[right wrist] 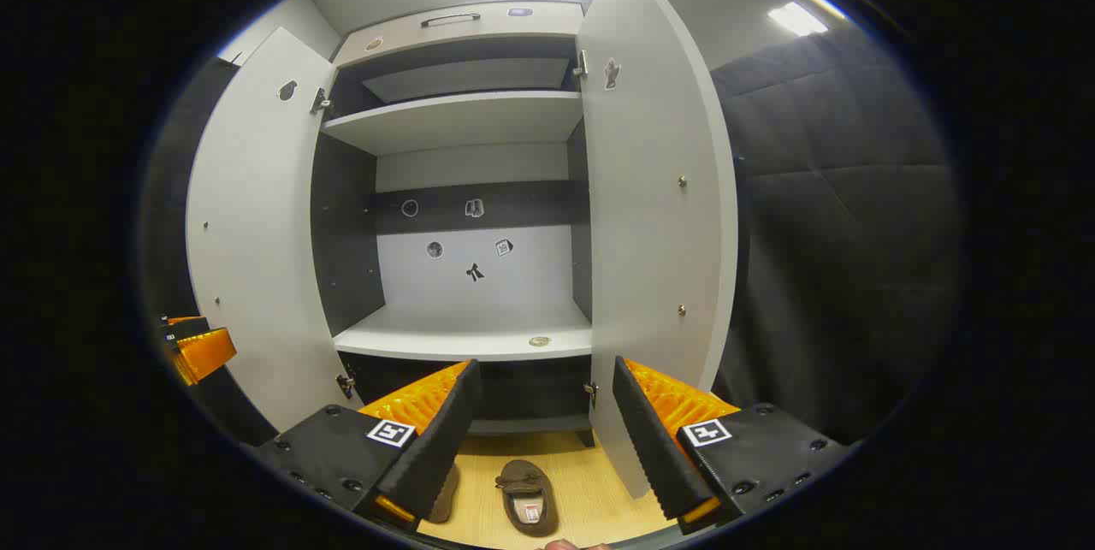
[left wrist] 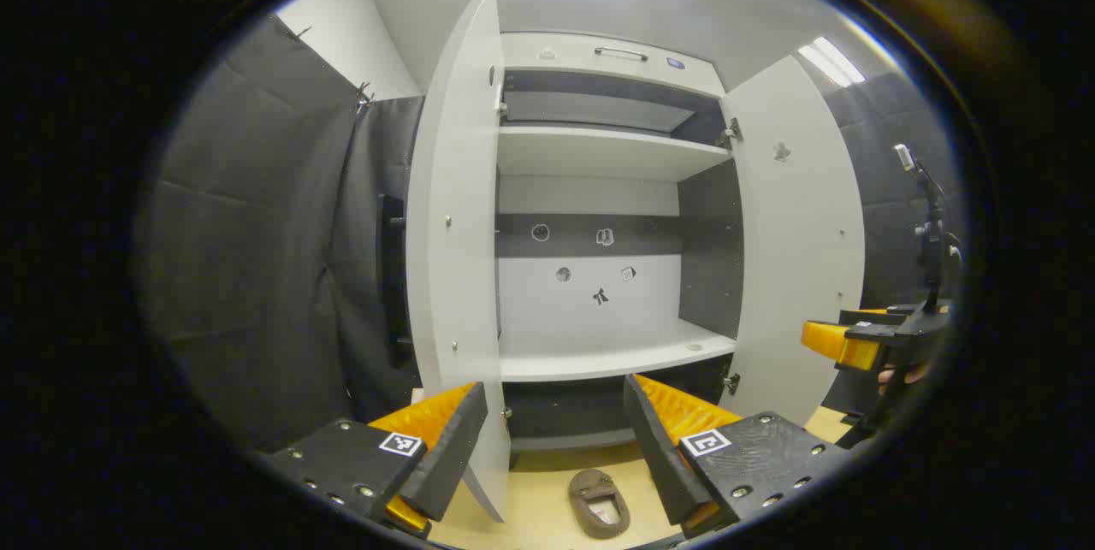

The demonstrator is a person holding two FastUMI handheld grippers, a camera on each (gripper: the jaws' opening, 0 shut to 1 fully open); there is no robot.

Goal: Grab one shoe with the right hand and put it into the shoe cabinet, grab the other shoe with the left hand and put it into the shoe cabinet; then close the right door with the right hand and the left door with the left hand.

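A white shoe cabinet (left wrist: pixel 599 152) (right wrist: pixel 462 118) stands ahead with both doors swung open, the left door (left wrist: pixel 453 242) (right wrist: pixel 257 225) and the right door (left wrist: pixel 796 233) (right wrist: pixel 654 216). Its shelves hold no shoes. A brown shoe (left wrist: pixel 599 503) (right wrist: pixel 529 494) lies on the light wooden floor in front of it; in the right gripper view a second brown shoe (right wrist: pixel 445 494) peeks out behind my left finger. My left gripper (left wrist: pixel 556 447) and my right gripper (right wrist: pixel 543 439) both hang open above the shoes, holding nothing. The right gripper (left wrist: pixel 843 345) also appears at the edge of the left gripper view.
Black padded cloth walls (left wrist: pixel 257 276) (right wrist: pixel 838 233) flank the cabinet on both sides. A stand with a small device (left wrist: pixel 928 233) rises at the right of the left gripper view. A small round object (right wrist: pixel 539 341) lies on the lower shelf.
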